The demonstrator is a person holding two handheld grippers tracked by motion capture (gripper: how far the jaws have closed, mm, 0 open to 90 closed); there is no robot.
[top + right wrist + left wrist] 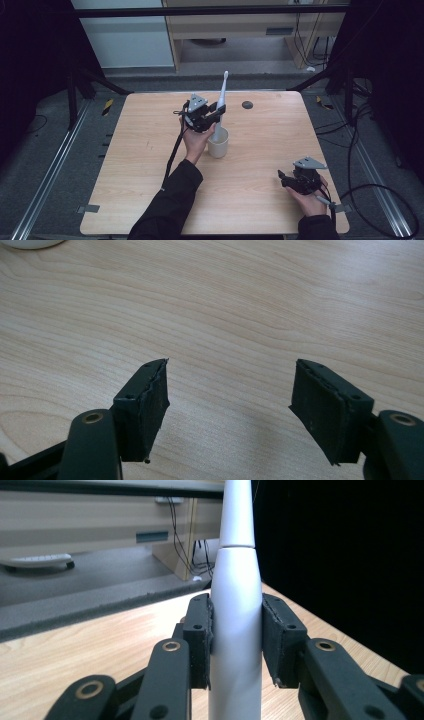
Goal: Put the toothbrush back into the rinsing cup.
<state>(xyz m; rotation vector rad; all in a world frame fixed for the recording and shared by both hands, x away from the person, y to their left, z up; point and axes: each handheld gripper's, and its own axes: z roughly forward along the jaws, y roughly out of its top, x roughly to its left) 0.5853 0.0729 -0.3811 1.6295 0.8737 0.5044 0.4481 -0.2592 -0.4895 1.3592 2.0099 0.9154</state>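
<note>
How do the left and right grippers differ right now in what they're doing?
The left gripper is shut on the white electric toothbrush, while the right gripper stands open with only bare table between its jaws. The left gripper is raised mid-table, holding the toothbrush upright with its base in the cup; the right gripper sits low near the table's near right corner. Both are black, hand-held and cabled.

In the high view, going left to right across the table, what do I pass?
Left hand-held gripper clamped on the white electric toothbrush → cream cup under the toothbrush's lower end → small dark round spot → right hand-held gripper, jaws open.
</note>
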